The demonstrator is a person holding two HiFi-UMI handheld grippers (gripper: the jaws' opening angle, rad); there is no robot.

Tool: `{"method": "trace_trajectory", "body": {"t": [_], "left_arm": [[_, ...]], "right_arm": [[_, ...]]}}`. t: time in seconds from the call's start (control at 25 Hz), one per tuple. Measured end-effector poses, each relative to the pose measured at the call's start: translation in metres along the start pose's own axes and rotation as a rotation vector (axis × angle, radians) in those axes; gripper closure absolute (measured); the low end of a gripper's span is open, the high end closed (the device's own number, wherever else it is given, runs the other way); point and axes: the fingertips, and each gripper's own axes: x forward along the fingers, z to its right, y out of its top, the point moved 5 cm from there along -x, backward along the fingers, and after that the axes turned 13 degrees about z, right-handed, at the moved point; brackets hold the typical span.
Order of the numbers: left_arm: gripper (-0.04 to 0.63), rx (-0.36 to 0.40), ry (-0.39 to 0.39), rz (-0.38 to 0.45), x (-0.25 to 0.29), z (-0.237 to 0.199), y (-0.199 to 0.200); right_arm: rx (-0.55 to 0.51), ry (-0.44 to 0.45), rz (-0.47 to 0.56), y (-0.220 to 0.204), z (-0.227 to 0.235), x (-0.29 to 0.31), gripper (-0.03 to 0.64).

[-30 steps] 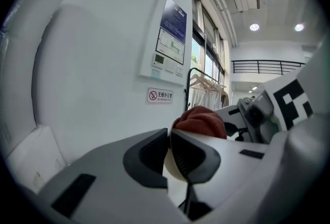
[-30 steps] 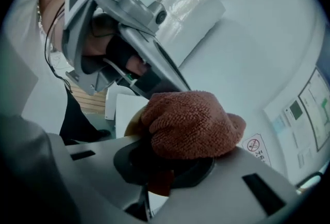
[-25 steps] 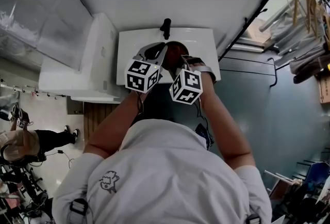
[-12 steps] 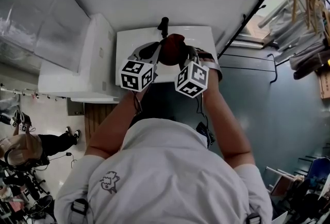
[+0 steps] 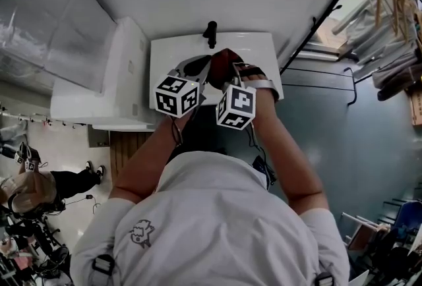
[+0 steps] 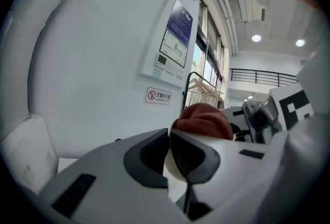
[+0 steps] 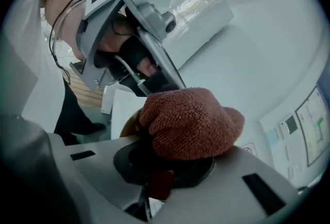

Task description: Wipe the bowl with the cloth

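Evidently the left claw (image 6: 169,140), jaws just closed further, clamped the bowl (image 6: 171,169) rim to steady it — right claw (image 7: 164,169) gripped the rust-brown cloth (image 7: 188,122) for wiping.

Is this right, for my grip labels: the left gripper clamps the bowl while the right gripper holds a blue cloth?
No: the cloth in the right gripper is reddish-brown, not blue, as the right gripper view shows. The left gripper does clamp the bowl.
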Motion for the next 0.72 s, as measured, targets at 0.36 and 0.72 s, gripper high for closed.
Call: {"method": "trace_trajectory", "body": {"t": [0.36, 0.72], "left_arm": [[0.571, 0.039, 0.022, -0.007, 0.001, -0.012, -0.004], [0.572, -0.115, 0.002, 0.036, -0.004, -0.038, -0.001]], "right_arm": [[0.138, 0.151, 0.086, 0.003, -0.016, -0.023, 0.566], [0.318, 0.041, 0.248, 0.007, 0.012, -0.081, 0.566]]}}
